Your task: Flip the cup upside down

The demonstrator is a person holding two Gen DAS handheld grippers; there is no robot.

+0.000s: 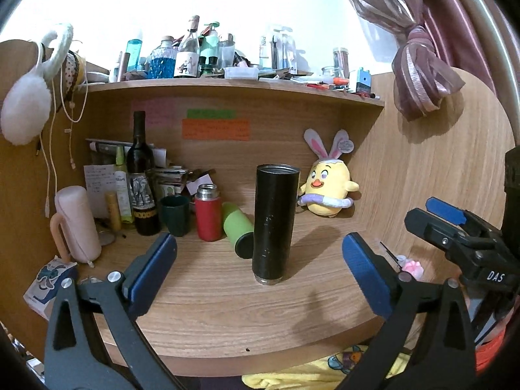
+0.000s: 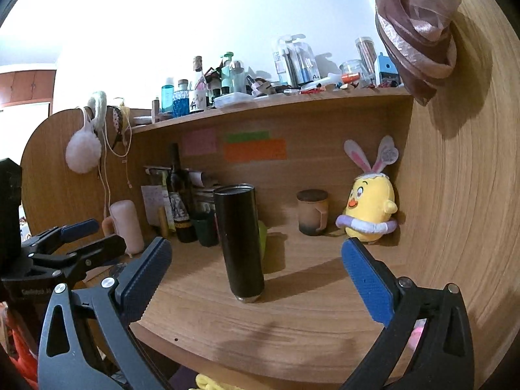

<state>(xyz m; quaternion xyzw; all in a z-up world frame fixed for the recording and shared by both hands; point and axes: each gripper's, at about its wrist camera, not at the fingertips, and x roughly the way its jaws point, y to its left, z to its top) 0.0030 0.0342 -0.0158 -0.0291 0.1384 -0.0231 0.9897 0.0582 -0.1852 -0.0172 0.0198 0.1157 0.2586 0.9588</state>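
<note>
Left gripper: we see our left gripper [image 1: 260, 269] with its two blue-padded fingers spread wide and nothing between them; it hangs over the front edge of the desk.
Right gripper: our right gripper [image 2: 256, 276] is likewise spread wide and holds nothing. In the left wrist view it shows at the far right edge [image 1: 435, 219], beside the left one and apart from it.
Cup: we count one tall black cylindrical cup [image 1: 274, 222], standing upright on the wooden desk [image 1: 227, 308] with its open mouth up and a metal rim at its base. It stands in line with the gap of both grippers, ahead of the fingertips and touching neither.
Beside the cup: one green tumbler [image 1: 238, 229] lies on its side just left of and behind the cup; we cannot tell whether they touch.
Farther left: one red flask [image 1: 208, 213] with a silver neck, one dark green mug [image 1: 175, 214], one dark wine bottle [image 1: 140, 175] and one pale pink bottle with a loop handle [image 1: 78, 224], all upright.
Farther right: one yellow plush chick with bunny ears [image 1: 328, 185] sits against the back panel. The right wrist view shows one brownish mug [image 2: 312, 212] between the cup and the chick.
Back panel: three sticky notes, one pink, one green, one orange [image 1: 216, 129].
Upper shelf [image 1: 227, 86]: crowded with bottles and jars, too many and too overlapped for us to count.
Left wall: one pair of white fluffy earmuffs [image 1: 26, 110] hangs there.
</note>
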